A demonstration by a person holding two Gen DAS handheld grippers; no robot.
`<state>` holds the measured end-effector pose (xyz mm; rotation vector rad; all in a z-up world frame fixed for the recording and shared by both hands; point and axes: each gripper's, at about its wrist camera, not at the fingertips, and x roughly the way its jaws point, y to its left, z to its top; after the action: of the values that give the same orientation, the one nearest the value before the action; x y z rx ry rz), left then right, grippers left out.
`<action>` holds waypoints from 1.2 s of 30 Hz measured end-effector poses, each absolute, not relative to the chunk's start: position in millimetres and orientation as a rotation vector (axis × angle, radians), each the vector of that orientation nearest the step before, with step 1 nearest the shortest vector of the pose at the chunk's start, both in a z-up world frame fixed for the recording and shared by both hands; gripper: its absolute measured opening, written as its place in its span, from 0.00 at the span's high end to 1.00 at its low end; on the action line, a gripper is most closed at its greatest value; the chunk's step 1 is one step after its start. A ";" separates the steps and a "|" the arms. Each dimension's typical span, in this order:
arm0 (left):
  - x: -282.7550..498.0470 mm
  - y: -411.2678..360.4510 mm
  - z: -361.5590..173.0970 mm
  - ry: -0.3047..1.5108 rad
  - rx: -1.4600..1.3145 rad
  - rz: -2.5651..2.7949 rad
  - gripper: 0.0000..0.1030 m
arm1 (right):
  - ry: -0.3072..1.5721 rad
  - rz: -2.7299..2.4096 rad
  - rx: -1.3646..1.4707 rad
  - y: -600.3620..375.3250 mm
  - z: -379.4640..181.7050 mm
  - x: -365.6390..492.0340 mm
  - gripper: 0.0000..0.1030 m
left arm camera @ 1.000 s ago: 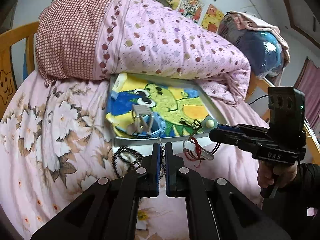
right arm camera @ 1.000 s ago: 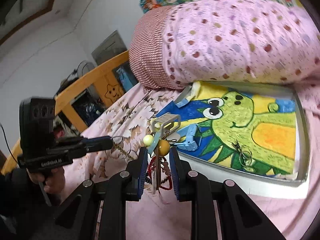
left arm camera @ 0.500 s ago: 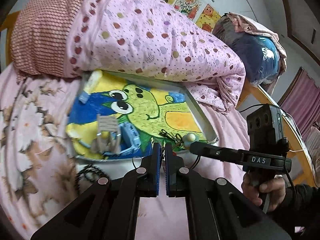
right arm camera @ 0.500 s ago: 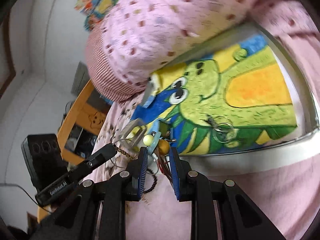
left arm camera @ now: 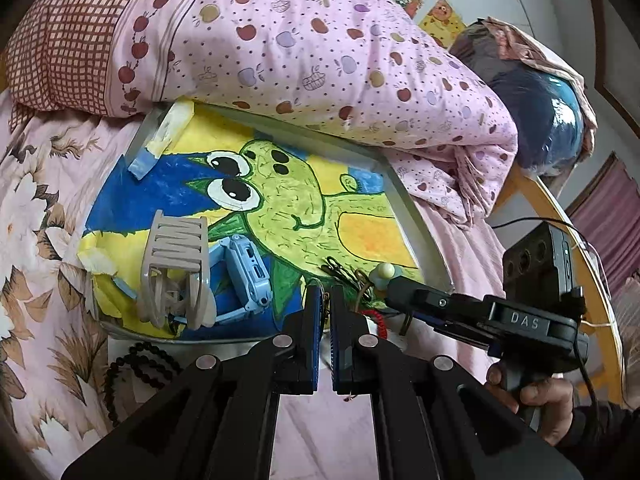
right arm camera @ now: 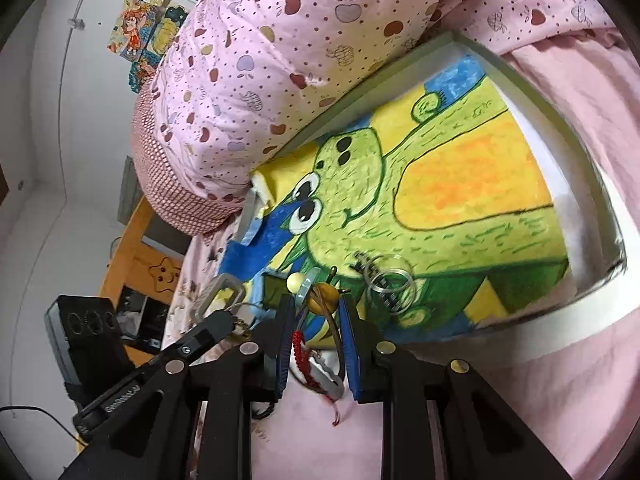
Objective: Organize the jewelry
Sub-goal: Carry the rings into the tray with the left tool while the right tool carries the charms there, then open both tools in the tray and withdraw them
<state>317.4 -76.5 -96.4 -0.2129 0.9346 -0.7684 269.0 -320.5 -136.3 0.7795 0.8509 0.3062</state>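
Note:
A shallow tray (left arm camera: 416, 224) with a green cartoon picture lies on the bed. In it are a beige hair claw (left arm camera: 176, 276), a blue clip (left arm camera: 248, 276) and a clear ring (right arm camera: 390, 284). My left gripper (left arm camera: 325, 294) is shut on a thin chain, which shows at its tip in the right wrist view (right arm camera: 240, 326), over the tray's near edge. My right gripper (right arm camera: 314, 312) is shut on a beaded ornament (right arm camera: 322, 292) with red cord (right arm camera: 298, 350), also seen in the left wrist view (left arm camera: 384, 272). A black bead bracelet (left arm camera: 140, 364) lies on the sheet.
A rolled pink quilt (left arm camera: 320, 52) presses on the tray's far side. A blue bundle (left arm camera: 540, 120) sits at the right by the wooden bed rail (left arm camera: 560, 216). A floral sheet (left arm camera: 40, 240) covers the bed on the left.
Both grippers have moved forward toward the tray and over its near edge. The right gripper has tilted. Both stay shut on their pieces.

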 end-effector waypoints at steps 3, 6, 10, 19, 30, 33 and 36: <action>322.2 -78.8 -97.1 0.931 -0.215 -0.755 0.98 | 0.847 0.277 0.760 -324.2 -138.7 270.9 0.79; 326.0 -81.6 -99.2 0.938 -0.215 -0.743 0.98 | 0.852 0.245 0.738 -326.3 -141.5 271.8 0.79; 330.2 -82.3 -108.3 0.973 -0.199 -0.697 0.98 | 0.843 0.214 0.688 -325.6 -139.9 273.4 0.79; 335.6 -74.7 -115.2 1.009 -0.224 -0.660 0.96 | 0.853 0.183 0.674 -328.1 -138.6 273.7 0.76; 332.2 -68.6 -101.9 0.976 -0.271 -0.700 0.63 | 0.810 0.172 0.686 -338.4 -127.1 270.0 0.58; 329.2 -64.3 -95.5 0.950 -0.292 -0.705 0.48 | 0.780 0.151 0.697 -344.8 -121.2 265.8 0.40; 325.6 -62.8 -88.5 0.921 -0.302 -0.707 0.44 | 0.760 0.143 0.688 -348.9 -114.7 263.3 0.40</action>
<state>325.6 -62.8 -88.5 -0.3025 0.9210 -0.7070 263.3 -348.9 -114.7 0.6881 0.7601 0.1433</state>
